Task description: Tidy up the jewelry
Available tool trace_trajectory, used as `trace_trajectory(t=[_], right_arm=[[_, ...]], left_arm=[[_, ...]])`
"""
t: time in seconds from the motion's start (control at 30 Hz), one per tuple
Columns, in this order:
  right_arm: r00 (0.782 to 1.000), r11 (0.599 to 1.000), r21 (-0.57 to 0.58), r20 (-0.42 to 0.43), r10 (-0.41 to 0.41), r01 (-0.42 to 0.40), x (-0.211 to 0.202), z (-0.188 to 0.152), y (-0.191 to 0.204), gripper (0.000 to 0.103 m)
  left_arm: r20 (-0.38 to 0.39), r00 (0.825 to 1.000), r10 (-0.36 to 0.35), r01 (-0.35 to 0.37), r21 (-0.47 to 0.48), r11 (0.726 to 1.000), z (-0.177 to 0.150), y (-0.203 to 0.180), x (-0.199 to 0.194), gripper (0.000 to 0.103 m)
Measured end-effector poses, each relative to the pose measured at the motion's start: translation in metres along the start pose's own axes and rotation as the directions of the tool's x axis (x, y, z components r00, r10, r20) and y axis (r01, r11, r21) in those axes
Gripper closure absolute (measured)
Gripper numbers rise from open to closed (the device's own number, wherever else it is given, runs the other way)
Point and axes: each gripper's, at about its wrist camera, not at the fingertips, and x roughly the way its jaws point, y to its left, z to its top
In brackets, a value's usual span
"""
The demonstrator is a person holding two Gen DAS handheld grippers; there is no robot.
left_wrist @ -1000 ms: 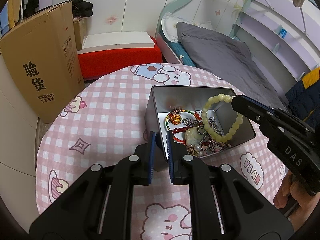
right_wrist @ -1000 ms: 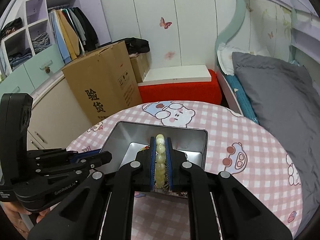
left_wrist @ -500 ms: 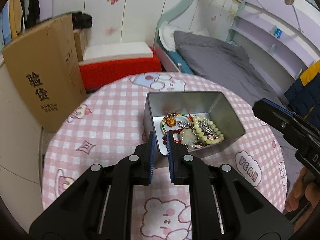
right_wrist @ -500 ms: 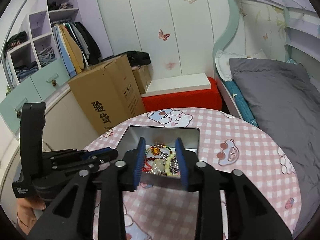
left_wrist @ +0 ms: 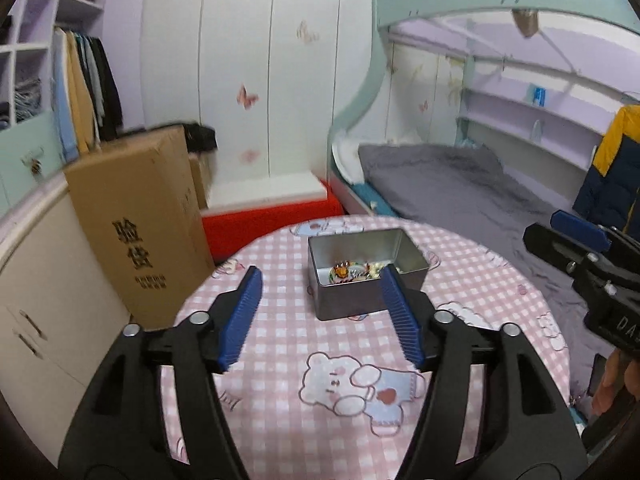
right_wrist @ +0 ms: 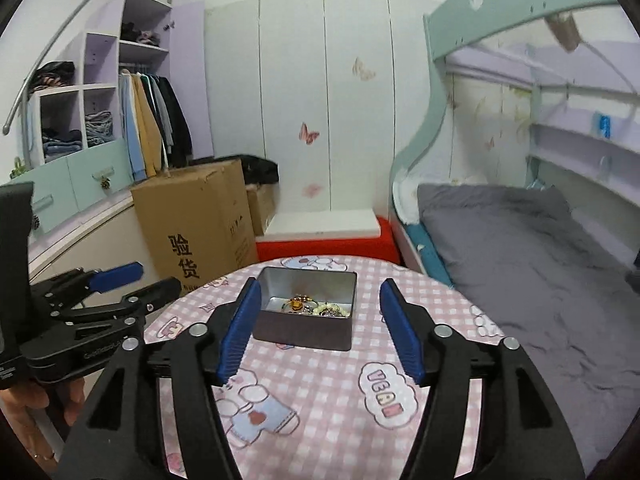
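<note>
A silver metal tin (left_wrist: 352, 296) stands open on the round pink checked table (left_wrist: 280, 360); it also shows in the right wrist view (right_wrist: 304, 330). Jewelry (left_wrist: 352, 273) lies inside it: an orange pendant, pale green beads and silver chains, also seen in the right wrist view (right_wrist: 316, 307). My left gripper (left_wrist: 320, 282) is open and empty, raised back from the tin's near side. My right gripper (right_wrist: 316, 294) is open and empty, raised above the table in front of the tin.
A tall cardboard box (left_wrist: 140, 220) stands at the table's left. A red and white bench (right_wrist: 324, 236) is behind the table. A bed with grey bedding (right_wrist: 520, 248) lies to the right. The other gripper shows at the edge of each view.
My right gripper opened and let the pale green bead bracelet fall into the tin. My left gripper let go of the tin's wall and opened. Both pulled up and back.
</note>
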Motion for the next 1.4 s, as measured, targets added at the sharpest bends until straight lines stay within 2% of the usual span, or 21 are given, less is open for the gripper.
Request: trace_trajectory(t=[0.33,0.5,0.7,0.93,1.4], right_arm=[[0.991,0.999,-0.014,0.121,-0.048,0.05,-0.081,-0.025,0.019,0.031],[0.983,0.998,-0.007,0.173,-0.067,0.069,-0.117,-0.039,0.026,0.021],[0.972,0.996,-0.008,0.219,-0.081,0.085,-0.15,-0.053,0.033,0.02],[0.964,0.995,-0.018,0.249,-0.092,0.099,-0.179,-0.067,0.038,0.016],[0.95,0.992,-0.031,0.295,-0.105,0.119,-0.208,-0.075,0.045,0.014]], left_arm=[[0.152,0.988,0.04,-0.043,0.019,0.999,-0.026,-0.021,-0.095,0.014],[0.2,0.977,0.069,-0.07,0.0,0.998,-0.041,-0.029,-0.129,0.011],[0.273,0.957,0.096,-0.102,0.006,0.995,-0.061,-0.041,-0.169,0.009],[0.323,0.944,0.066,-0.069,-0.002,0.998,-0.069,-0.049,-0.2,0.007],[0.34,0.937,0.084,-0.092,0.008,0.996,-0.078,-0.055,-0.22,0.007]])
